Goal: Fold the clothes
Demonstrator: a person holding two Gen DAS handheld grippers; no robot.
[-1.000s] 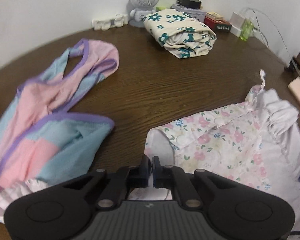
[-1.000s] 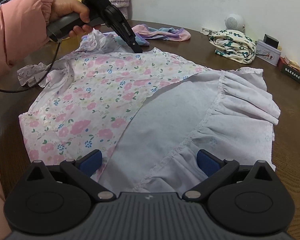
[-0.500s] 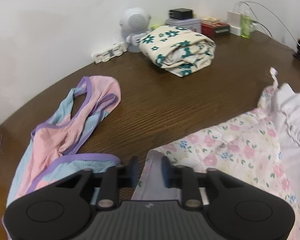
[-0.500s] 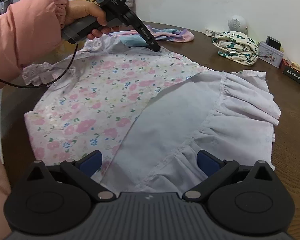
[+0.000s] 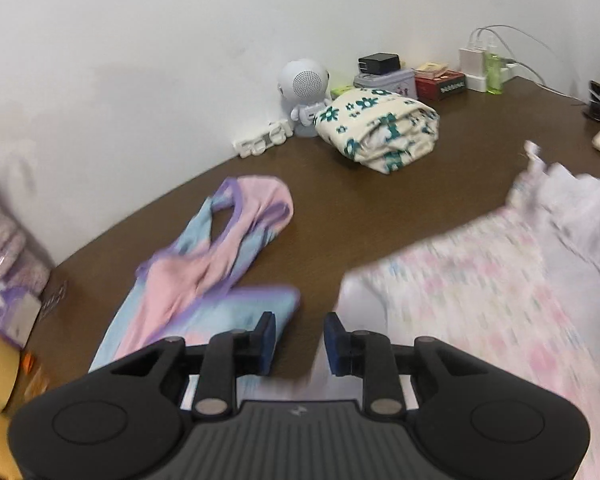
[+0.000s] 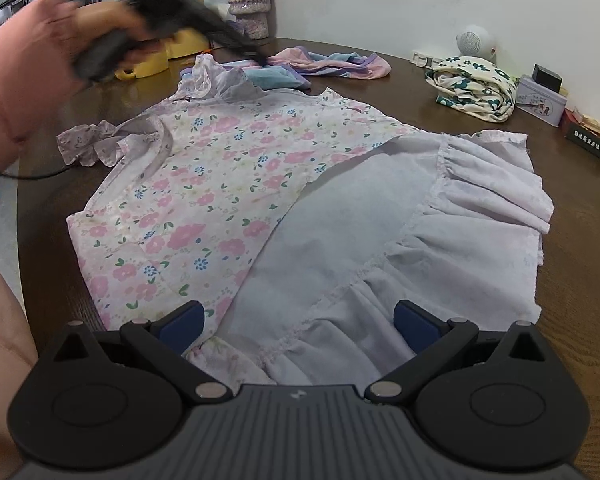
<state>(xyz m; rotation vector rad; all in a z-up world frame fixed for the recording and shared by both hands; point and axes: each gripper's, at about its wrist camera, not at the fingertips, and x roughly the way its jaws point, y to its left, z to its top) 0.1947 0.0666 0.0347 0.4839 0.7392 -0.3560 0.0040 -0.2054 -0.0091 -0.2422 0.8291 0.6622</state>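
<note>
A second ago the left gripper (image 5: 299, 336) had its fingers pinched on the far edge of the floral dress (image 6: 220, 184); now they stand apart with nothing between them, lifted clear of the cloth and blurred with motion. The right gripper (image 6: 298, 322) has not shifted: its fingers are spread wide over the dress's near hem, holding nothing.

The dress lies on the tabletop (image 6: 580, 280), one flowered panel turned diagonally over the plain lilac lining, ruffled skirt to the right, a sleeve trailing loose at the left. I judge it partly folded, with more folds wanted before it is a compact bundle.

Beyond it the pink and blue garment (image 5: 204, 264) lies spread and crumpled, so it looks unfolded. Farther back, near the wall, the cream garment with teal flowers (image 5: 380, 132) sits in a tidy folded bundle.

As for containers, a small tin (image 6: 540, 100) stands shut behind that bundle with a black box on top; its contents are hidden. A vase (image 6: 248, 0) at the far edge holds stems.
</note>
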